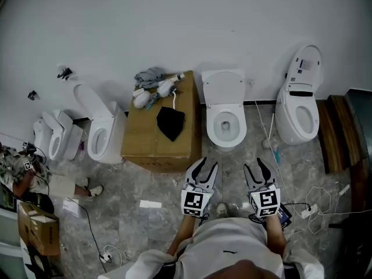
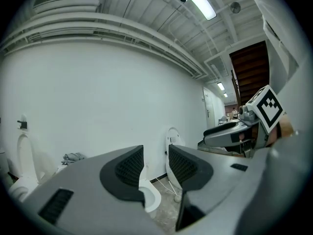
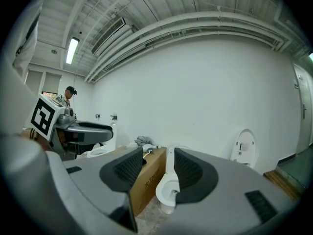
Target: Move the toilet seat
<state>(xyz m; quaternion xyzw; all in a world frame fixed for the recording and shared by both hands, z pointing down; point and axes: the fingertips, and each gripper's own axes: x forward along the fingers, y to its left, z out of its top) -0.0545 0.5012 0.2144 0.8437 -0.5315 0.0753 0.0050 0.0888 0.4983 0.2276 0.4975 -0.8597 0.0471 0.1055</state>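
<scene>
Along the white wall there's a whole lineup of toilets on the marble-ish floor, looks like they're parked there for storage or testing rather than plumbed in. The middle toilet is dead ahead of the person, and I'm guessing its toilet seat, flipped up against the wall, is the one to move. The right toilet has its lid up too, and two more sit off to the left. Next to the middle one is a cardboard box that's basically serving as a counter for a black cloth and a pile of rags. Both grippers are held out level, side by side, aimed at the middle bowl, so this reads as the walk-up. The left gripper has its fingers clenched on nothing; the right gripper has its fingers slightly apart, also empty. Hard to say whether a separate seat ring lies on the rim. The person's hands are hidden under the marker cubes, and someone at the left edge is mostly cut off.
</scene>
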